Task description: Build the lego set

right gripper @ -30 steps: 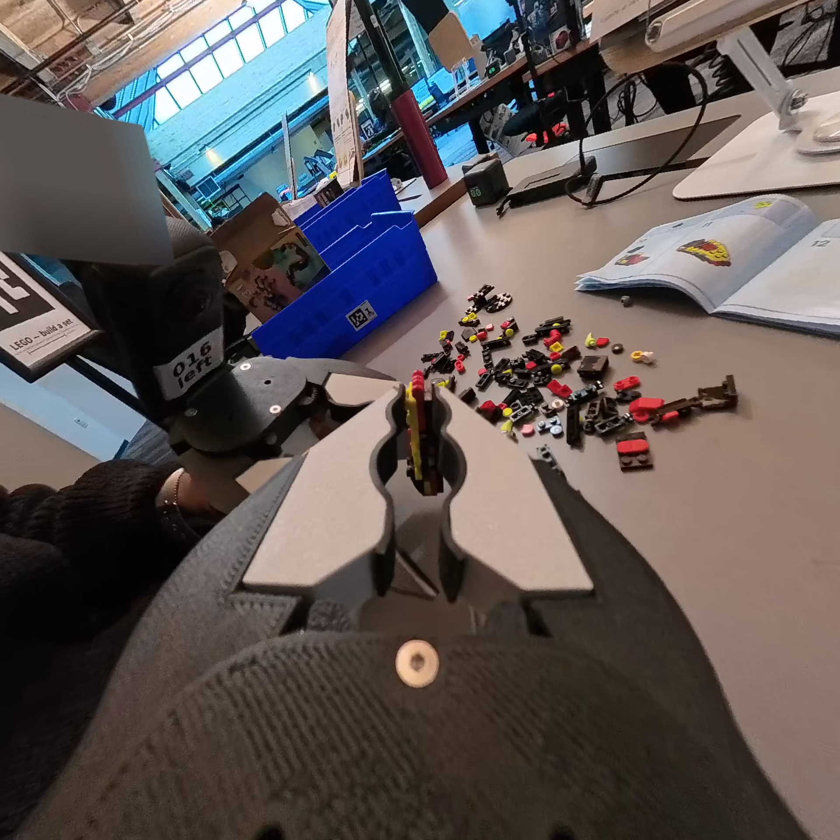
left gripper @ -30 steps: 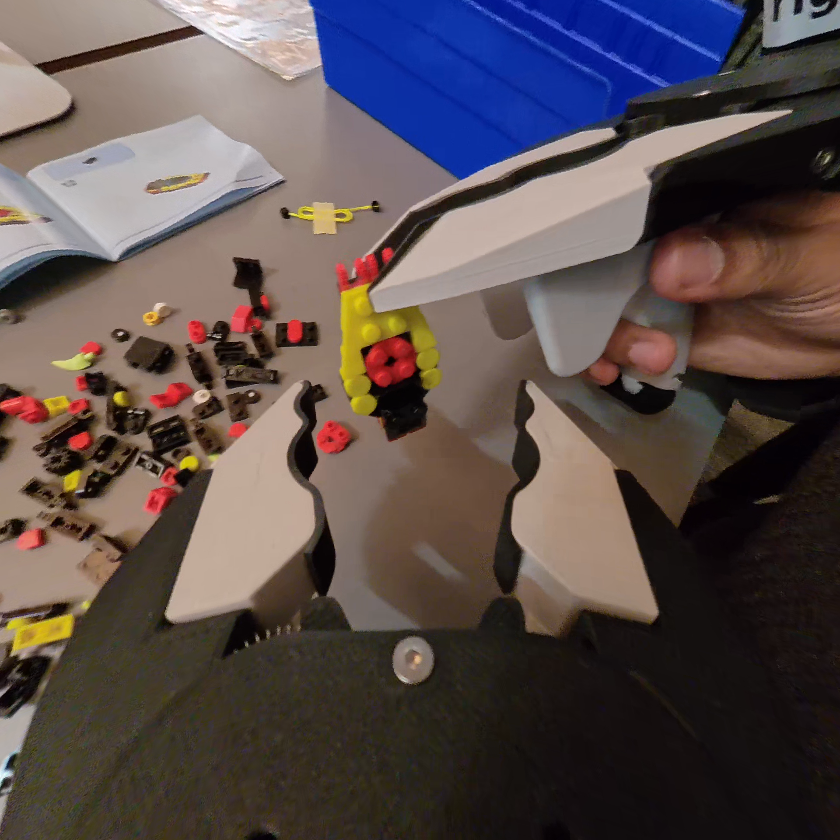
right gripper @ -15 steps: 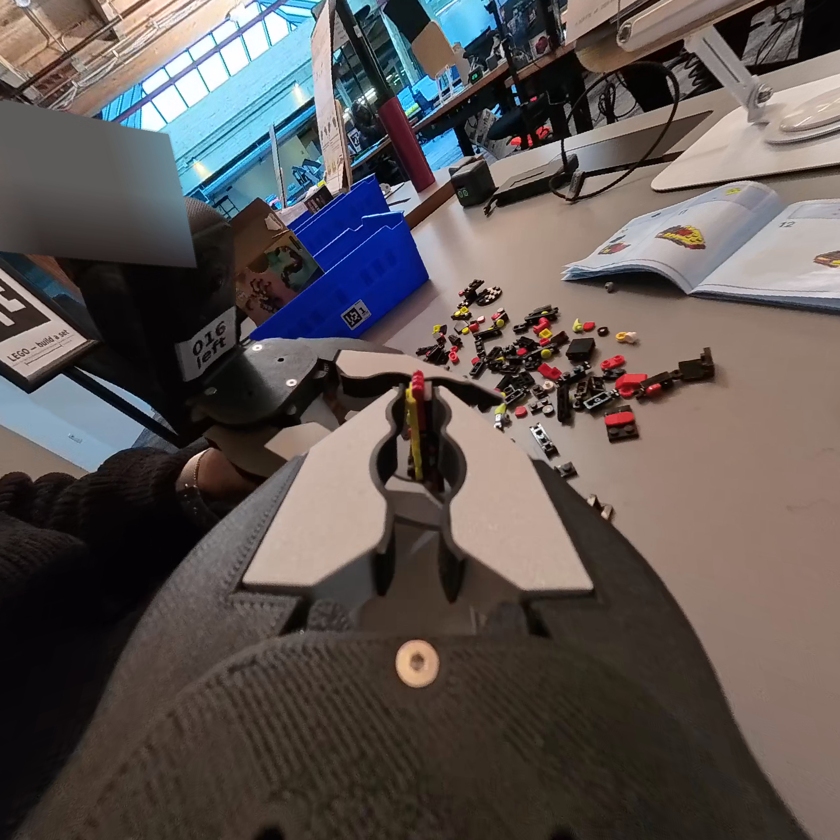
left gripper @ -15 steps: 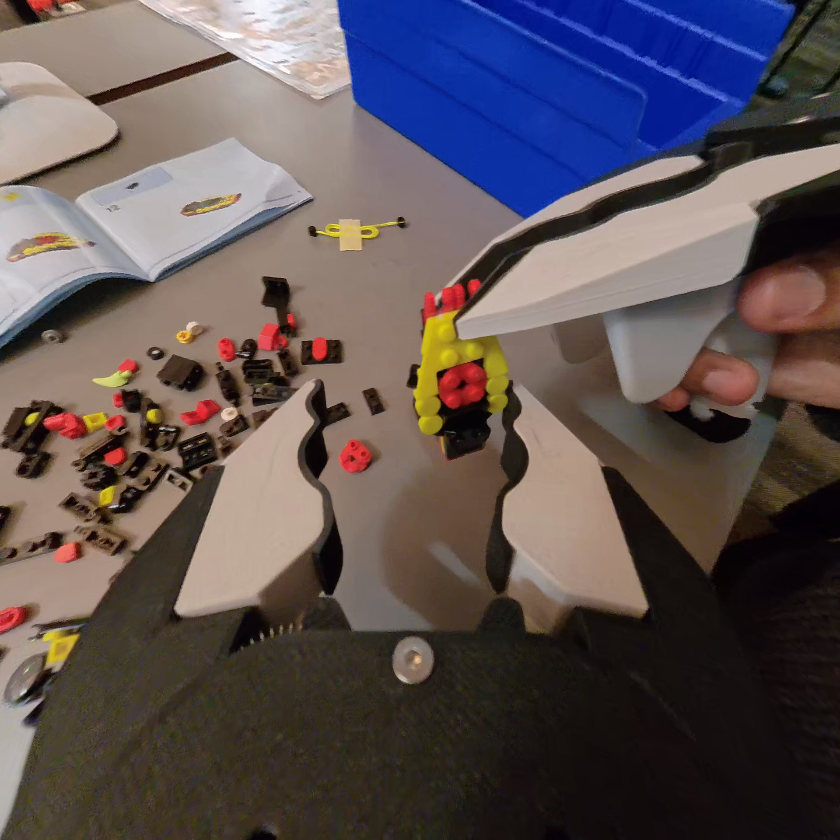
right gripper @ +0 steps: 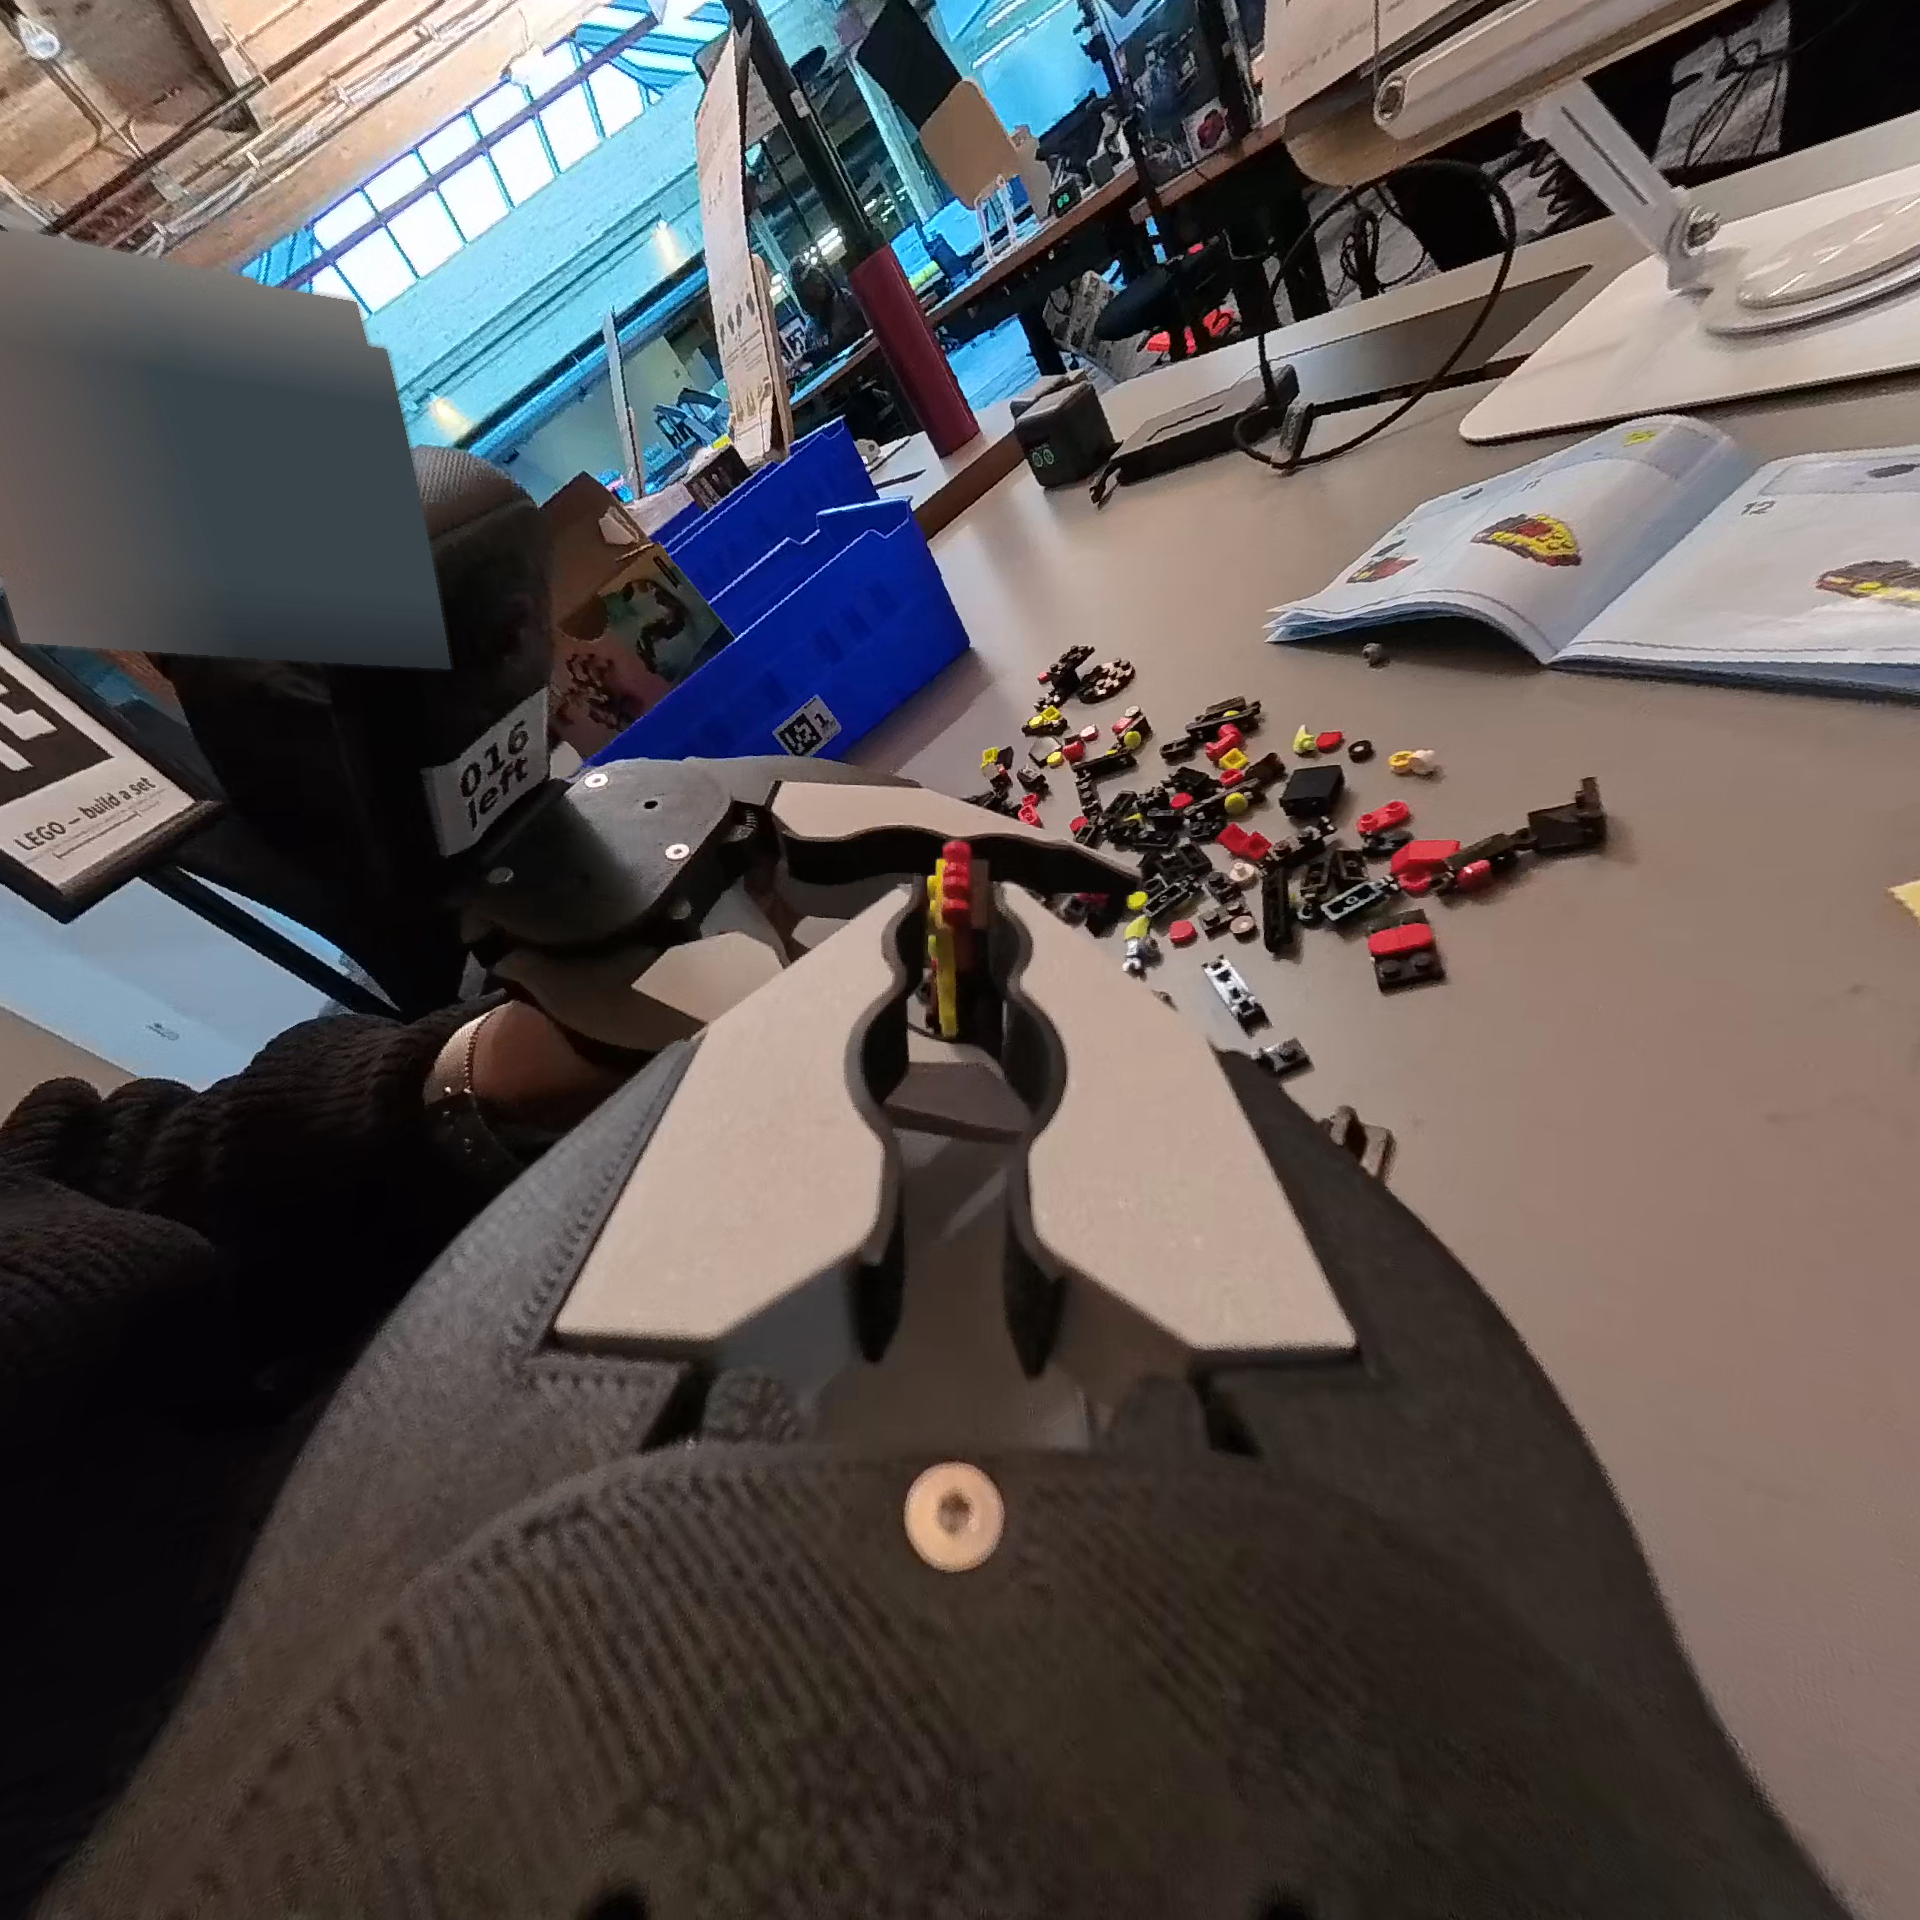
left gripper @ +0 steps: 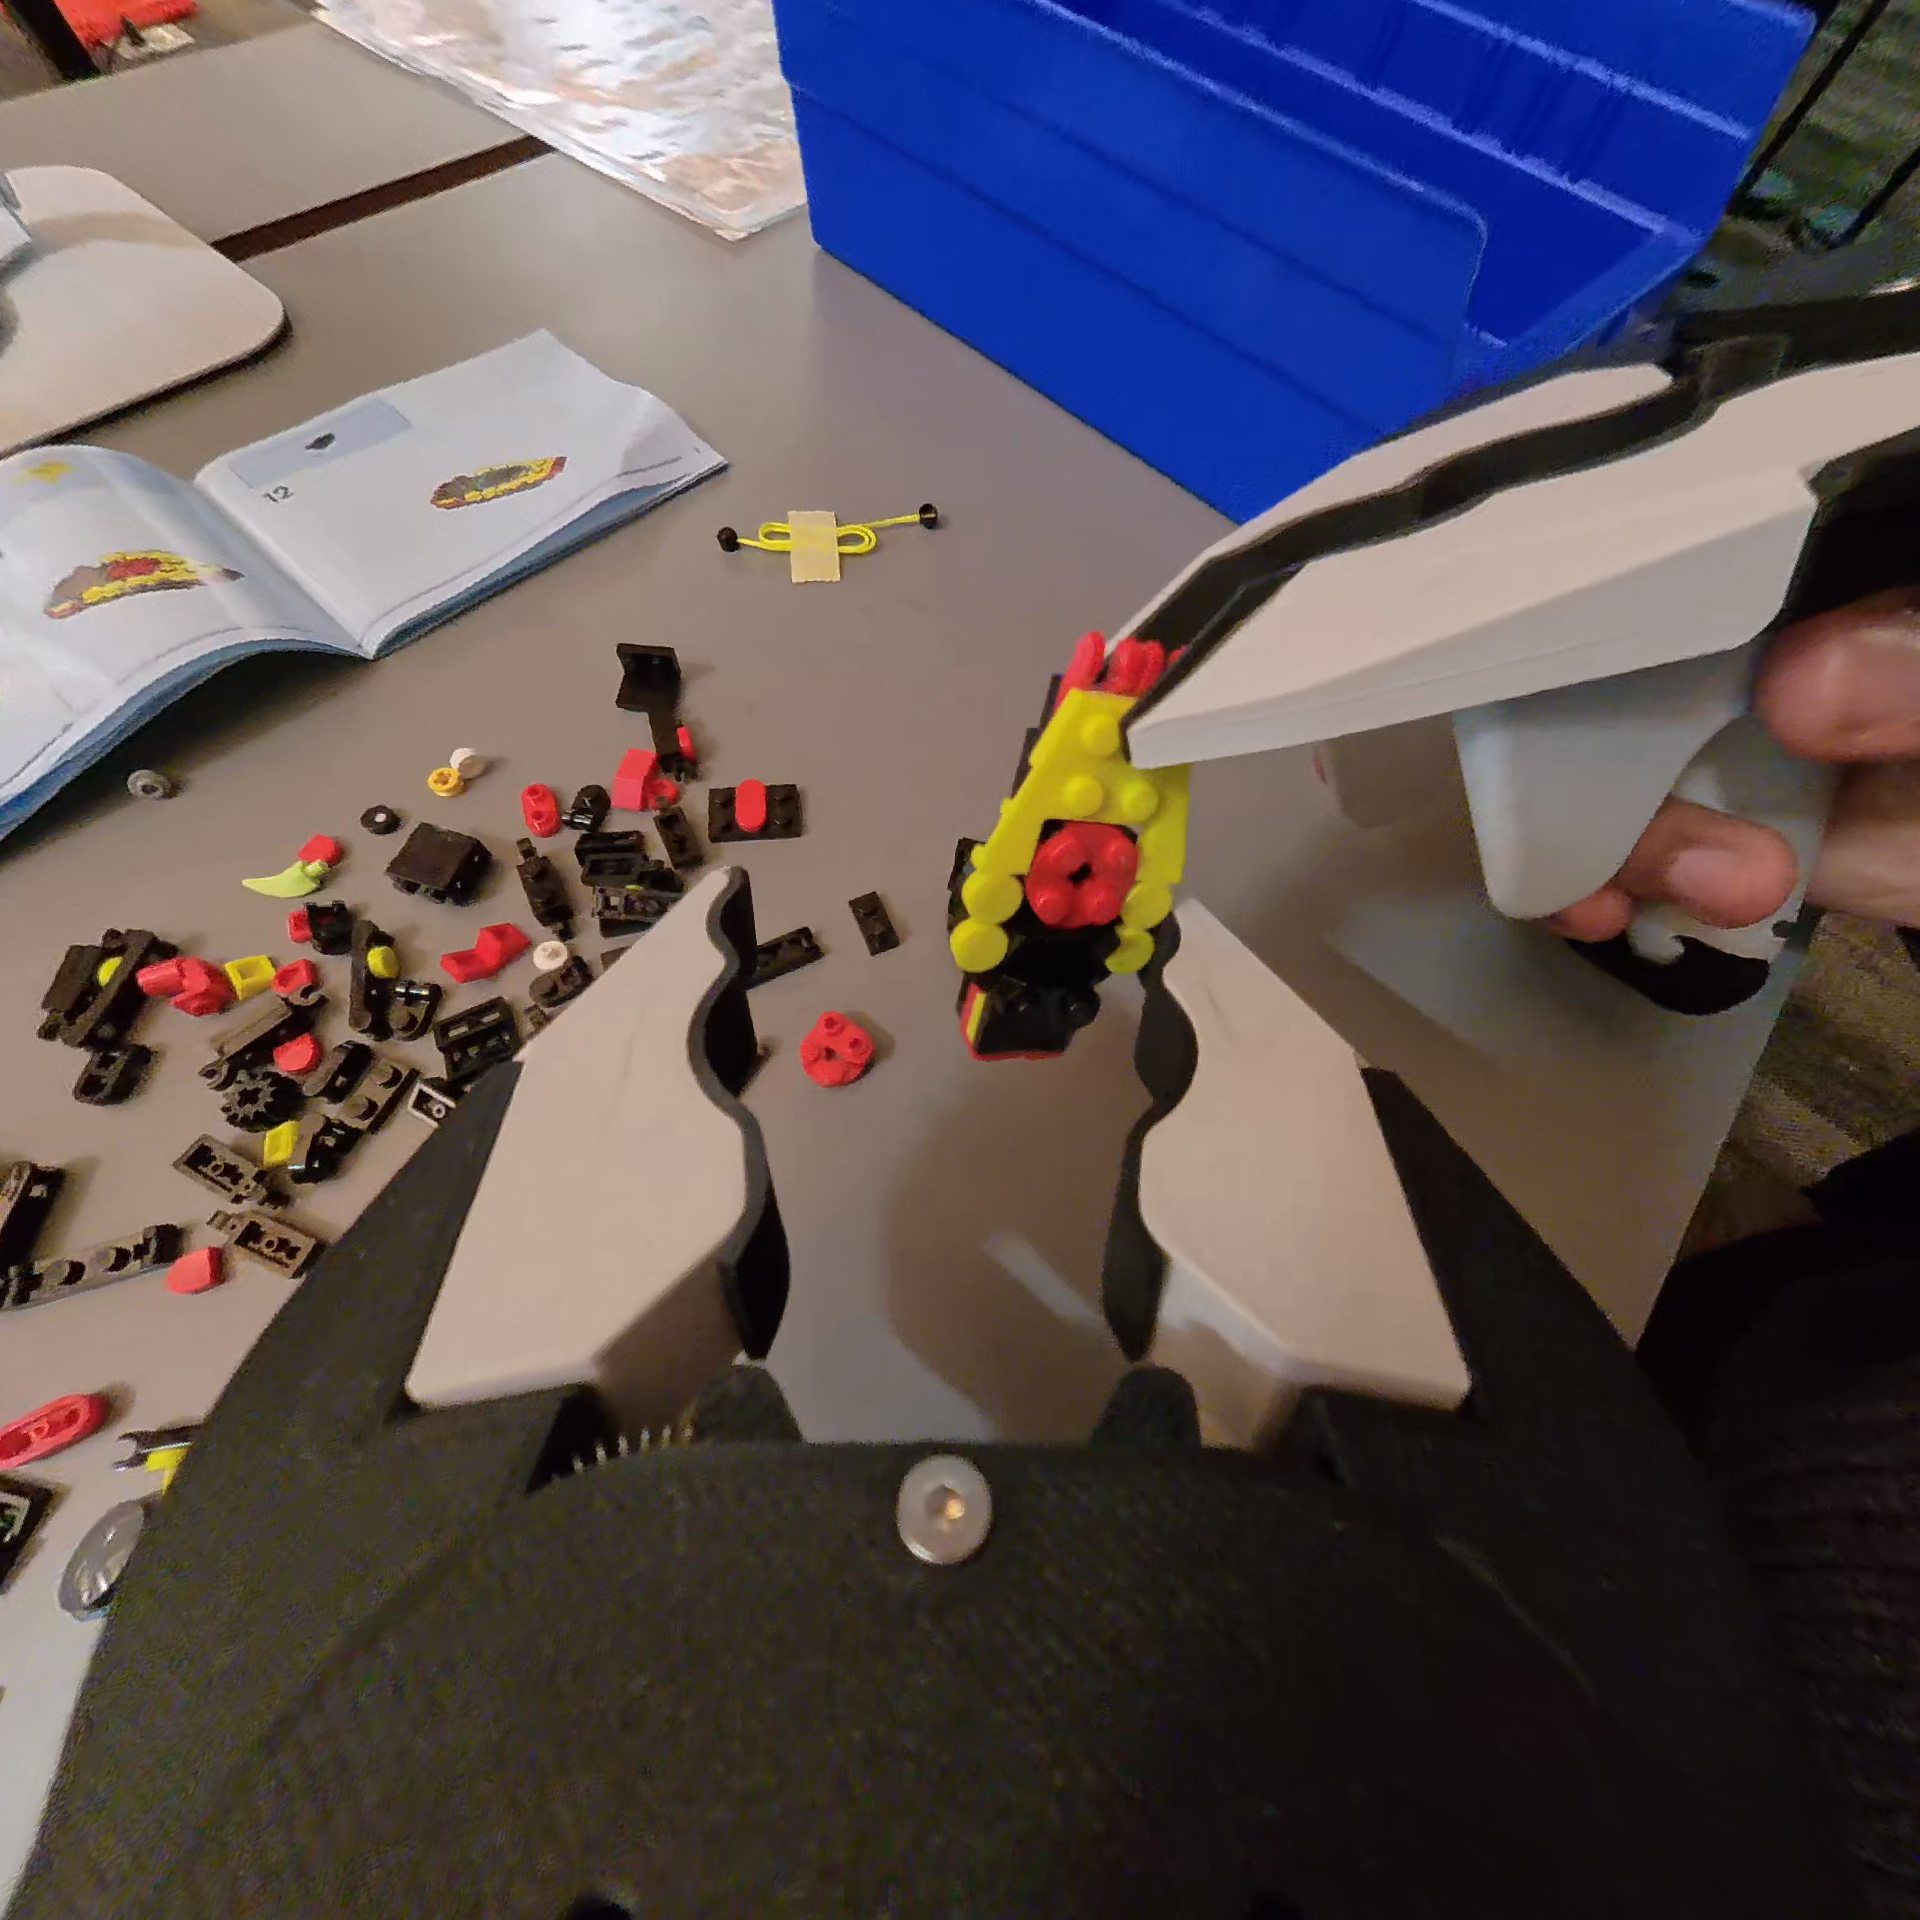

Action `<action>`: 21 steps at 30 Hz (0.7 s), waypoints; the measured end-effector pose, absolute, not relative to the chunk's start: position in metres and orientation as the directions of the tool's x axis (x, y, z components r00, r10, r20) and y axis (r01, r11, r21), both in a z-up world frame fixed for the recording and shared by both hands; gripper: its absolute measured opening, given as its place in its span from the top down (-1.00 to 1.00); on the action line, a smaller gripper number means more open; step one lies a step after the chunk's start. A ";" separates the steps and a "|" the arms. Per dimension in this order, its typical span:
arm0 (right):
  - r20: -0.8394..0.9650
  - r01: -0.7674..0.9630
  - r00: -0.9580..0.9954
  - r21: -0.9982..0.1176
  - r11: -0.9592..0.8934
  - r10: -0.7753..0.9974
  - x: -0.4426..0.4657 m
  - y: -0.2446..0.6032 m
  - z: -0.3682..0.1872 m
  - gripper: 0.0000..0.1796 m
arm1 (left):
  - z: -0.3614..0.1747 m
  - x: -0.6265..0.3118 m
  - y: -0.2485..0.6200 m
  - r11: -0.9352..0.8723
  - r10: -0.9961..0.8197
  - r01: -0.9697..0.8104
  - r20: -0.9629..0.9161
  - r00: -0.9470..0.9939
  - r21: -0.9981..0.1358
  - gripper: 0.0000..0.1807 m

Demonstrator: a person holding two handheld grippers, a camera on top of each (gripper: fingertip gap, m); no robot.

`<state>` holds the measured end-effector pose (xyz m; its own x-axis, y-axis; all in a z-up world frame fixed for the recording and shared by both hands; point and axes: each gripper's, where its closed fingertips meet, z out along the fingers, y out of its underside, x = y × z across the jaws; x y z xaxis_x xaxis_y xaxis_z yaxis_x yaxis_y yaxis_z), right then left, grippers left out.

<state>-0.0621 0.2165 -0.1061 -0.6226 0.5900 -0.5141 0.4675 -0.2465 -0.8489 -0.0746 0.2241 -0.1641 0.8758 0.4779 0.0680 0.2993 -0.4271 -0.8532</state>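
A yellow, red and black lego assembly [left gripper: 1070,873] hangs in the air, gripped at its top by my right gripper [left gripper: 1132,717], which comes in from the right. In the right wrist view the assembly [right gripper: 951,940] stands edge-on between the shut fingers of my right gripper [right gripper: 956,925]. My left gripper [left gripper: 951,935] is open and empty; the assembly's lower black end is just inside its right fingertip [left gripper: 1174,935]. A loose red round piece [left gripper: 834,1047] lies on the table between the left fingers. Loose black, red and yellow pieces [left gripper: 343,997] are scattered to the left.
An open instruction booklet [left gripper: 343,540] lies at the far left. Blue bins [left gripper: 1247,208] stand at the back right. A yellow string piece [left gripper: 821,538] lies past the pieces. A white monitor base [right gripper: 1714,343] and cables are at the table's far side. There is about 6 cm between the tips of the two grippers. Between my left fingertips and the loose red round piece [left gripper: 834,1047] there is roughly 5 cm.
The left gripper has moved closer to the held assembly, which now sits by its right fingertip rather than beyond the fingers. The right gripper stays shut on the assembly.
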 end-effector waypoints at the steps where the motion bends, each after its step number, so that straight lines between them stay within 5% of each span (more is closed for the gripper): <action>1: -0.523 0.473 -0.620 -0.844 -0.254 0.585 -0.062 0.217 -0.106 0.90 | -0.164 -0.074 0.224 -0.428 0.475 0.298 0.069 0.878 -0.853 0.20; 16: -0.610 0.444 -0.604 -0.792 -0.419 0.514 -0.068 0.233 -0.084 0.90 | -0.136 -0.069 0.222 -0.269 0.416 0.367 0.237 0.878 -0.890 0.12; 21: -0.590 0.461 -0.614 -0.807 -0.369 0.524 -0.065 0.224 -0.090 0.90 | -0.144 -0.063 0.224 -0.369 0.414 0.260 0.093 0.905 -0.892 0.11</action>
